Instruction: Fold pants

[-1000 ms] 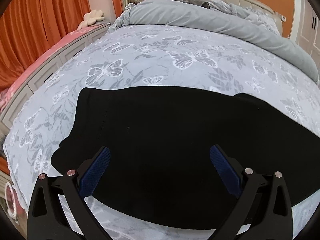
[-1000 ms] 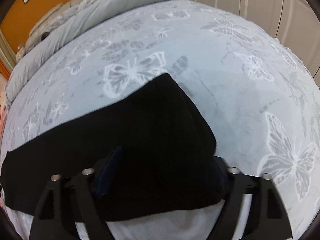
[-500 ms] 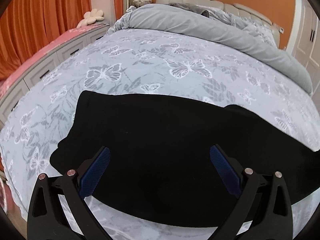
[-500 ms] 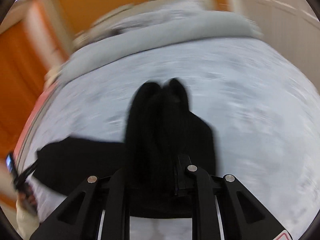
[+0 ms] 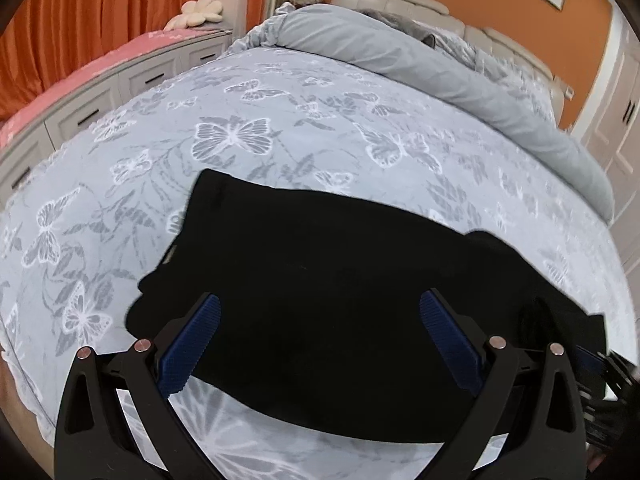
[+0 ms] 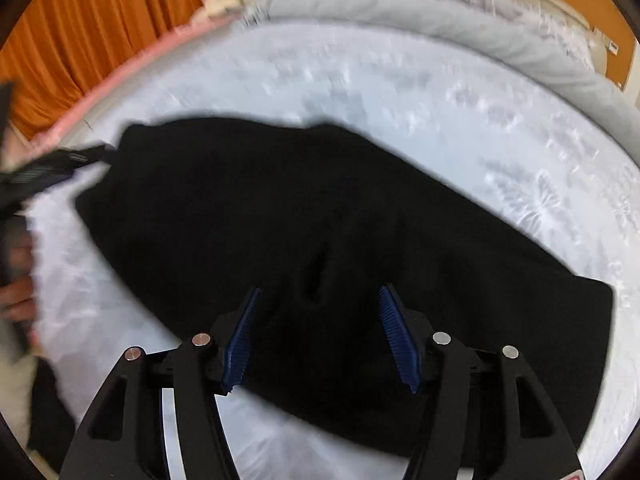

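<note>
Pants lie across the near part of the bed, a long black band on the butterfly-print cover, with one end doubled over onto the rest as far as the dark cloth lets you judge. In the right wrist view the same pants fill the middle of the picture, but that picture is smeared, so edges and layers there are hard to read.

Your left tongs stand wide, hovering over the near edge with nothing between the blue pads. Your right tongs are also parted, somewhat narrower, and hold nothing that you can see; a small pucker of cloth sits just ahead of them.

Watch for these from here:

- Black on black hides the layers. If you pinch now you may take only the top layer, and the fold would drag apart as you lift.
- The near edge lies close to the side of the bed. A pull toward you could slide the whole garment off.
- The soft cover may bunch up in the pads along with the pants, so close only on the cloth you mean to take.
- Both tongs work close together over one garment; the right one shows at the edge of the left view, so a crossing move could knock them.
- That pucker, if pressed flat, would likely set a crease.
</note>
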Available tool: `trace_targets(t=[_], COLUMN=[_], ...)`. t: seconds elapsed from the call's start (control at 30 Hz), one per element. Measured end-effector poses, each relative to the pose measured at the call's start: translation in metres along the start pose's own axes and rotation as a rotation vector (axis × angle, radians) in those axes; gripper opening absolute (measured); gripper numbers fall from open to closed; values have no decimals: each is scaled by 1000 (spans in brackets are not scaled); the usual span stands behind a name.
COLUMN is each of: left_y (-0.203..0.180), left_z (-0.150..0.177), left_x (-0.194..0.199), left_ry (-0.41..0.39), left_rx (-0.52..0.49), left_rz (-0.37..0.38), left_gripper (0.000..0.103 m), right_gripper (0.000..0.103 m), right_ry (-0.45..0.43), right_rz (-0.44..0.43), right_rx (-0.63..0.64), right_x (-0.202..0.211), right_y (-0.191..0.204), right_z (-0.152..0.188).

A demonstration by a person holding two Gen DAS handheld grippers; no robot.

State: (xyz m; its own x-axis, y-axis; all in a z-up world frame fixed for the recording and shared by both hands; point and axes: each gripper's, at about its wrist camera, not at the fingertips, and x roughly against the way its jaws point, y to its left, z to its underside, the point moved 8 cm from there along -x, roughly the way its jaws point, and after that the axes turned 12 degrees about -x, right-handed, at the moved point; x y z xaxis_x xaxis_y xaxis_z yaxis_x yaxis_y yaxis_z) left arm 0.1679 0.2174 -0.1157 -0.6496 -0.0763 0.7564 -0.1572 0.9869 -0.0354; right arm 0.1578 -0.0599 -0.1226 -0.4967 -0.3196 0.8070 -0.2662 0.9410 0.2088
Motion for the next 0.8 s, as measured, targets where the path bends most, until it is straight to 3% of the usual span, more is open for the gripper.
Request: trace_targets(t=[0.13, 0.27, 0.4, 0.57, 0.63, 0.67, 0.7, 0.73, 0.8], left_y=[42, 78, 88, 80, 72, 69, 65, 60, 53], left_z=[1, 8, 11, 12, 11, 10, 10, 9, 8], left_x=[2, 4, 11, 12, 10, 9, 8, 6, 5], left_ry=[1, 10, -5, -15, -14, -14, -14, -10, -9], left_rx=[112, 213, 193, 145, 122, 115, 108, 99, 80], left_rz=[-16, -44, -88, -67, -58, -53, -47, -37, -29], left_gripper=[98, 98, 98, 98, 98, 98, 98, 98, 98], right_gripper=[63, 63, 63, 63, 62, 53, 32, 21, 13], right_ry=[-59, -17, 19, 5, 21, 21, 5, -1, -44], right_rz=[98, 127, 103, 103, 144, 149, 162, 157, 124], right_rx=[-37, -49, 20, 24, 29, 34, 37, 21, -45], right_x=[36, 18, -14, -39, -55, -58, -59, -56, -39], right_y=[-24, -31, -9, 8, 5, 6, 7, 6, 2], right_z=[5, 19, 29, 24, 23, 23, 21, 17, 4])
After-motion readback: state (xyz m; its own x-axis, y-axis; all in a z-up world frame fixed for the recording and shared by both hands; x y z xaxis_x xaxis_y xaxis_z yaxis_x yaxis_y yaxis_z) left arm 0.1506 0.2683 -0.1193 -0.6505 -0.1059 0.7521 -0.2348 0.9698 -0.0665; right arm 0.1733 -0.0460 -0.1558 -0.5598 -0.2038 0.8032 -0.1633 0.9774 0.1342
